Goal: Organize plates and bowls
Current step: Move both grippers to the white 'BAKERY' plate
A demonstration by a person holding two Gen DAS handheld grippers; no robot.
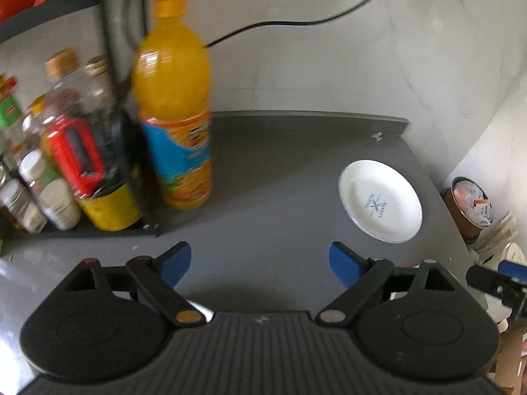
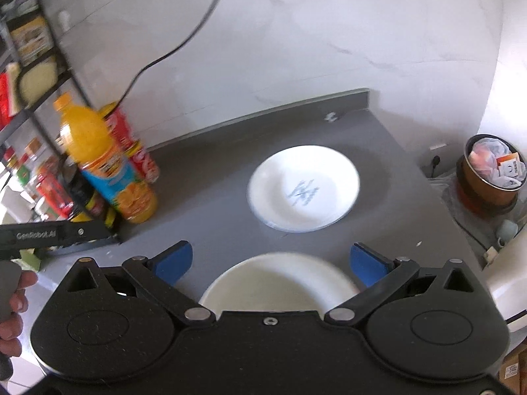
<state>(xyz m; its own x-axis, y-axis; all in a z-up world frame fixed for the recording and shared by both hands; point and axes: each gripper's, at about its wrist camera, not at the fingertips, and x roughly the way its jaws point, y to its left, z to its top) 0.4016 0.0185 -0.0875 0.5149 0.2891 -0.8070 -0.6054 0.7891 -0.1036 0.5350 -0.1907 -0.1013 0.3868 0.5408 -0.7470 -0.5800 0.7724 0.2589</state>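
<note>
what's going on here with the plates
A person holds a hand-held gripper in each hand over a grey counter. Both are open and empty. The right hand-held gripper hovers over a white bowl, with a white plate just beyond it. The left hand-held gripper hangs above bare counter near a juice bottle.

A pale marbled wall (image 2: pixel 329 33) stands ahead of the tongs, with a black cable (image 2: pixel 184 39) hanging down it. The grey table (image 1: pixel 263 181) meets it at a low raised edge. To the left stands a black shelf rack (image 1: pixel 108 33); to the right, beyond the table's edge, a brown bin (image 2: pixel 487 181).
</note>
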